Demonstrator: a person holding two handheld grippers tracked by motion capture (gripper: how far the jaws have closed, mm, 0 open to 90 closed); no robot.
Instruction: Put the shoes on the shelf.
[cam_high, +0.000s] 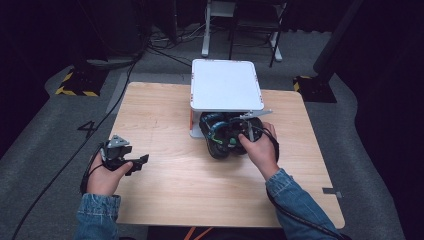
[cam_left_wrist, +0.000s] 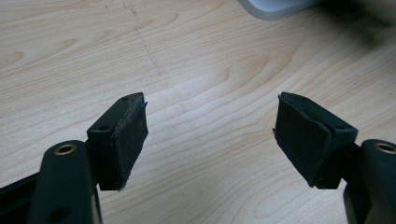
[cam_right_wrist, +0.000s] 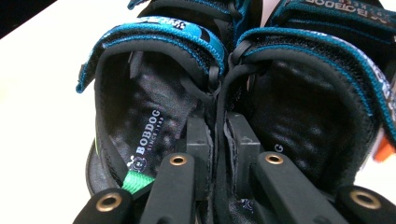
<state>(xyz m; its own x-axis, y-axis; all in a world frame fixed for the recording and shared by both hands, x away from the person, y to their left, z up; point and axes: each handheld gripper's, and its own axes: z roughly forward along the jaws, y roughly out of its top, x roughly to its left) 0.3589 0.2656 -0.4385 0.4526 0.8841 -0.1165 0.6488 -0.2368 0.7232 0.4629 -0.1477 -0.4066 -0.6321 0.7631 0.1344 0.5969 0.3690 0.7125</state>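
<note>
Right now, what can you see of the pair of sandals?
The pair of sandals is black with teal-edged straps, a green tab and printed "BOBDOG" insoles; the material looks like fabric and foam. They sit side by side at the open front of the white shelf, partly under its top. The right gripper pinches their two touching inner walls together, one of its fingers inside each sandal.

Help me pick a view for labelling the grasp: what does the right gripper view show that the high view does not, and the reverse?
The right gripper view alone gives the BOBDOG print inside one sandal and the right gripper pinching the two sandals' touching inner walls. The high view alone gives the wooden table, the white rack above the sandals, and the left gripper over bare wood. Both share the black-and-blue sandals and that grasp.
</note>
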